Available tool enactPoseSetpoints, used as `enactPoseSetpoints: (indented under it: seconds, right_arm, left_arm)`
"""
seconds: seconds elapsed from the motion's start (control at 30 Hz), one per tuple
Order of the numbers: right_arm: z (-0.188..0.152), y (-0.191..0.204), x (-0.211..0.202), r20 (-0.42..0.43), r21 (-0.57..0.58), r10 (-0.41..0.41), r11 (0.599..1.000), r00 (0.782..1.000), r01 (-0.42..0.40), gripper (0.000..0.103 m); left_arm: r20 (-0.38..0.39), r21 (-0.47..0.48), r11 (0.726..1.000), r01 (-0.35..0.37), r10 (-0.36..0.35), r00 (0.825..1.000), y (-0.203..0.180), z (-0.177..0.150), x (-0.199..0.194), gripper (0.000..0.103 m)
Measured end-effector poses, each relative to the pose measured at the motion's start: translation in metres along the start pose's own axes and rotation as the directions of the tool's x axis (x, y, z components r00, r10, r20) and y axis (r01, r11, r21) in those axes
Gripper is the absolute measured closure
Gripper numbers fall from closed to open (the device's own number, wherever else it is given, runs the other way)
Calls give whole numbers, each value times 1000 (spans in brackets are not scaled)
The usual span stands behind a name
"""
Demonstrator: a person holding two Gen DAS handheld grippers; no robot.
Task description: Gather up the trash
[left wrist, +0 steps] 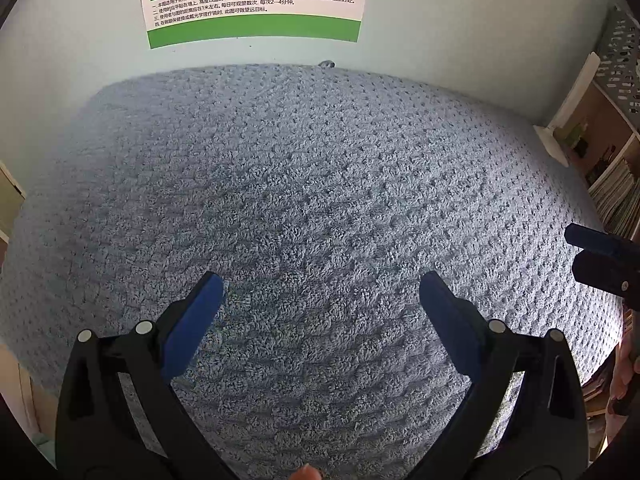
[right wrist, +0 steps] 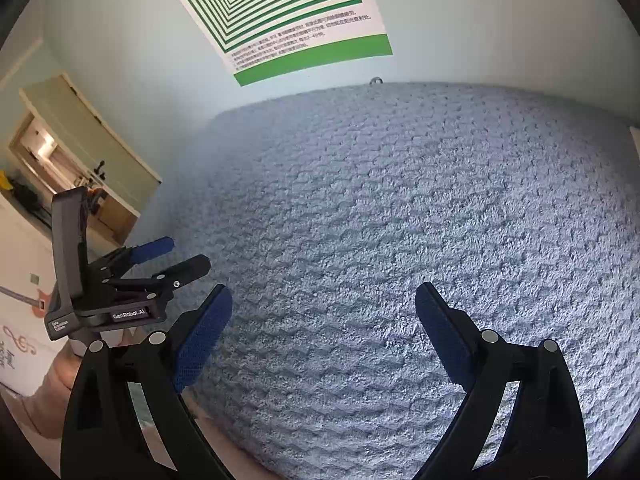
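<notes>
No trash shows in either view. A blue-grey fleece blanket [left wrist: 320, 200] covers a flat surface against a pale wall and fills both views [right wrist: 400, 220]. My left gripper [left wrist: 320, 284] is open and empty above the blanket's near part. It also shows at the left of the right wrist view [right wrist: 180, 256], open. My right gripper [right wrist: 324, 296] is open and empty above the blanket. Its fingers [left wrist: 592, 240] reach in from the right edge of the left wrist view.
A green and white poster [left wrist: 252, 0] hangs on the wall behind the blanket. A shelf with books [left wrist: 608, 168] stands at the right. An open doorway [right wrist: 60, 160] lies to the left. A small grey object [right wrist: 376, 80] sits at the blanket's far edge.
</notes>
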State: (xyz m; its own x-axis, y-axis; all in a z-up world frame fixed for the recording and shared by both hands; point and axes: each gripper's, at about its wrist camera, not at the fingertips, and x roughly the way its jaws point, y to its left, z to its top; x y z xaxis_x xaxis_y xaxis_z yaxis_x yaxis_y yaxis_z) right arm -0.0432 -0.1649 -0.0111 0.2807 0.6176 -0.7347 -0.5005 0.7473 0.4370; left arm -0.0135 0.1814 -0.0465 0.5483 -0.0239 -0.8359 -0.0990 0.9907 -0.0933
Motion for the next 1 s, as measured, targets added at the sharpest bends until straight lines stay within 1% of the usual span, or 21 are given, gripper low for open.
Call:
enactPoseSetpoints:
  seconds: [0.53, 0.7, 1.0]
  right_arm:
    - [14, -13, 9, 11, 27, -3, 1000, 1000, 3, 11]
    - [16, -16, 13, -4, 22, -2, 1000, 1000, 2, 11]
    - [19, -20, 14, 2, 33, -6, 999, 1000, 6, 11]
  left_arm:
    - [-17, 9, 1000, -9, 9, 1000, 0, 9, 11, 7]
    - [-24, 7, 1000, -1, 1, 1000, -1, 12, 15, 7]
    - [-26, 10, 1000, -18, 18, 1000, 0, 11, 19, 7]
